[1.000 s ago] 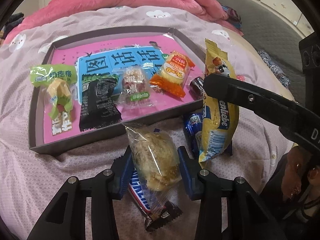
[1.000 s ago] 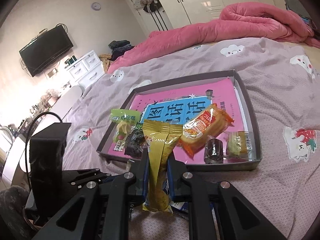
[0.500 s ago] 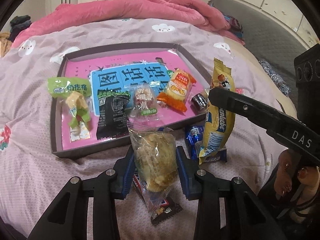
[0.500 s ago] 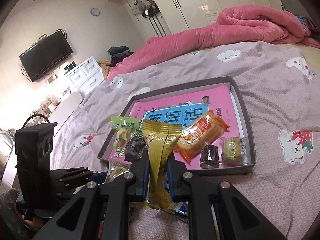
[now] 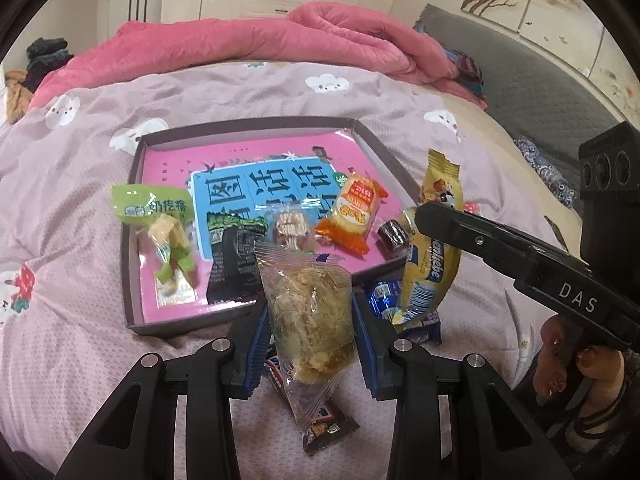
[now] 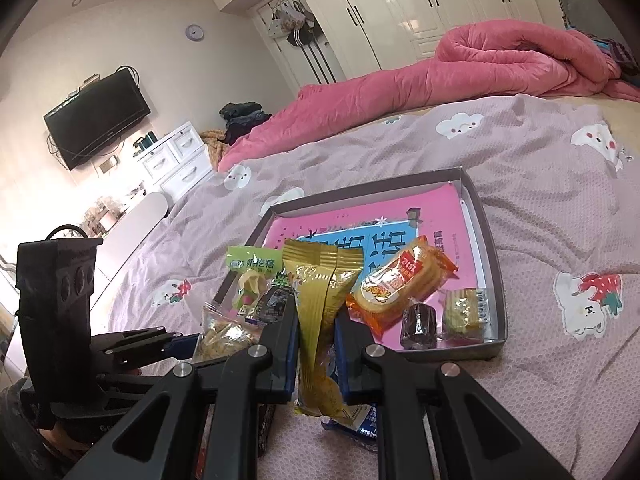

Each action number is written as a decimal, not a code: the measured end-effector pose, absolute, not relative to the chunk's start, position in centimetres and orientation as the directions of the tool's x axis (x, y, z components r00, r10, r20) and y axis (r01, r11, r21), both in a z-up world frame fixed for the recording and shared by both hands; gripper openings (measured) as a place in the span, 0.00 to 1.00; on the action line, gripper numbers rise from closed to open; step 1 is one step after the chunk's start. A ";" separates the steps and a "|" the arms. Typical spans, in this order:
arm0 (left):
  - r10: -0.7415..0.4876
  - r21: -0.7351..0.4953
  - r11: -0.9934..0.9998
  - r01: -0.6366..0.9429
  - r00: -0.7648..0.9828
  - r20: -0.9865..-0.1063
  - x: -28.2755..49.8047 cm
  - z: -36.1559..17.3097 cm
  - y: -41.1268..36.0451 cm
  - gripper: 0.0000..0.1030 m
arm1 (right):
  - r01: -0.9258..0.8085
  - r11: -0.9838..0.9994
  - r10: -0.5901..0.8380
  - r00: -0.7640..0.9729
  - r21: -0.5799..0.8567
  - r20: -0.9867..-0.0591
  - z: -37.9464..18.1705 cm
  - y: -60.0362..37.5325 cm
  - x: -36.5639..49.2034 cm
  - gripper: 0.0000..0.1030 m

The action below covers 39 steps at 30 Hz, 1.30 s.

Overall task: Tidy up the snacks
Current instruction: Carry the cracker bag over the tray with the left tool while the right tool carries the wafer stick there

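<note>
Holding a clear crinkly bag of pale crumbly snack [image 5: 310, 316] upright, the left gripper [image 5: 308, 344] is squeezed on its sides; the shallow grey cardboard tray with a pink and blue picture floor [image 5: 256, 126] lies just ahead and below; the bag's long side points up and down. The right gripper [image 6: 316, 344] pinches a tall yellow foil packet [image 6: 320, 300], also near the tray's front wall. Compared with a second ago, the clear bag hangs higher above the purple cloud-print bedsheet [image 5: 72, 208].

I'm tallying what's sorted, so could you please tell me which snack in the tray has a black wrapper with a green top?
The black packet, lying flat between the green-labelled sweet and the small clear-wrapped snack.
</note>
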<state>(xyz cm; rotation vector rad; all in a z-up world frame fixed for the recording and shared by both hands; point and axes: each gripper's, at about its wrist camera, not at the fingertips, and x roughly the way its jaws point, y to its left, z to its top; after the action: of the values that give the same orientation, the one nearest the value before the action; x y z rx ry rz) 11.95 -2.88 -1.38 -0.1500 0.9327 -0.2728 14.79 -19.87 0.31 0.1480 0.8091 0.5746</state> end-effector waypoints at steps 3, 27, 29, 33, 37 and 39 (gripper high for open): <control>-0.291 -0.244 0.956 0.160 0.573 -0.766 12.3 -1.2 -2.7 0.39 | -0.424 0.838 0.540 0.556 0.343 -0.632 0.6 -20.1 14.9 0.15; -0.183 -0.205 0.978 0.046 0.666 -0.723 14.9 0.8 1.9 0.39 | -0.398 0.843 0.538 0.614 0.362 -0.577 2.3 -21.1 16.6 0.15; -0.170 -0.207 0.978 0.027 0.674 -0.719 15.0 0.9 2.5 0.39 | -0.392 0.845 0.534 0.621 0.363 -0.573 2.3 -21.2 16.8 0.15; -0.143 -0.217 0.976 -0.024 0.683 -0.716 15.4 0.7 3.9 0.39 | -0.379 0.851 0.525 0.634 0.363 -0.568 2.3 -21.3 17.3 0.16; -0.126 -0.221 0.974 -0.053 0.683 -0.719 15.7 0.1 4.7 0.39 | -0.362 0.855 0.517 0.643 0.371 -0.565 2.1 -21.4 17.9 0.16; -0.118 -0.224 0.972 -0.069 0.682 -0.722 15.7 -0.2 5.2 0.39 | -0.355 0.857 0.514 0.645 0.374 -0.565 2.0 -21.5 18.1 0.16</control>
<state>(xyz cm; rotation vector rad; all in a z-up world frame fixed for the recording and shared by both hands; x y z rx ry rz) 15.74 5.24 -0.20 -0.2416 0.8215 -0.0277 18.09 -21.53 1.96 0.2379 0.7143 0.4999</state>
